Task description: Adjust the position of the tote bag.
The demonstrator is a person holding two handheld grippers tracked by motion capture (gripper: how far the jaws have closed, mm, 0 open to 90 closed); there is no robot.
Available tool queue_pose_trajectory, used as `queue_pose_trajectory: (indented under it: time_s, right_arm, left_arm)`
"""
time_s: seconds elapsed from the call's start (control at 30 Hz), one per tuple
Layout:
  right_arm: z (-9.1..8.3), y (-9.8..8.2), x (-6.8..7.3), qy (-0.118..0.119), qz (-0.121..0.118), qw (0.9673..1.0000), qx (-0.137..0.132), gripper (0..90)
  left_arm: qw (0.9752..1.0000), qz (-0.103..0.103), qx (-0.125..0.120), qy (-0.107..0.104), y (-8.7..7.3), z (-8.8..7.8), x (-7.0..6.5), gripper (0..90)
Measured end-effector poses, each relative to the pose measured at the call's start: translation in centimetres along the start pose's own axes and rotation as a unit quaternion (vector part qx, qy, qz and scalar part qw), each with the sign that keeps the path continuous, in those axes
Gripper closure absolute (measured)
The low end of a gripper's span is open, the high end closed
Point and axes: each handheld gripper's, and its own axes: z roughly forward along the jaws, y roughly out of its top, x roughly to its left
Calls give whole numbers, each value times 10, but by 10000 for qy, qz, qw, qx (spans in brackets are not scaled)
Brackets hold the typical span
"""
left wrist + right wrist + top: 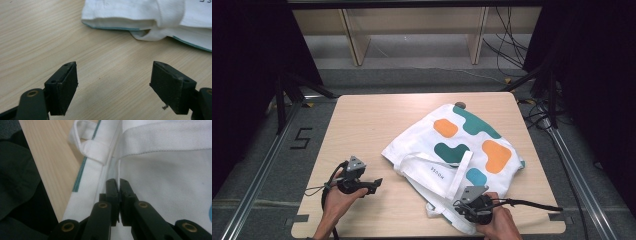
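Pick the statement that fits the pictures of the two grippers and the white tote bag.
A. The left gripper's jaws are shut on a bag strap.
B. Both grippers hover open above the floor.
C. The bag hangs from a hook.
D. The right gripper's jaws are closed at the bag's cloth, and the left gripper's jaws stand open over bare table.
D: the right gripper has its jaws together on the tote bag, while the left gripper gapes over bare table.

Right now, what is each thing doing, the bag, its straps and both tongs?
tote bag: lying flat and rumpled on the table.
straps: loose, flopped across the bag.
left tongs: open, nothing between them, over bare wood.
right tongs: shut, pinching a fold of the bag's white cloth near its edge.
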Motion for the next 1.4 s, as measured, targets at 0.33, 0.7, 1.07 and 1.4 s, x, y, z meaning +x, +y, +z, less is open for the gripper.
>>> queue_pose_trajectory:
  time_s: [0.33, 0.7, 1.07, 1.4]
  right_arm:
    - [-25, -31, -17, -166, 128, 9997, -80, 886]
    - [-46, -58, -32, -383, 239, 9987, -216, 885]
    - [-42, -59, -31, -659, 390, 9970, -123, 681]
    - [-31, -62, -29, -811, 136, 9962, 289, 866]
  left_arm:
    - [9996, 274, 66, 10, -1, 16, -23, 204]
    - [9990, 426, -42, 89, 12, 41, -43, 201]
    - [9978, 477, -410, -204, 29, 53, -44, 430]
    - [9845, 1698, -433, -23, 33, 44, -54, 847]
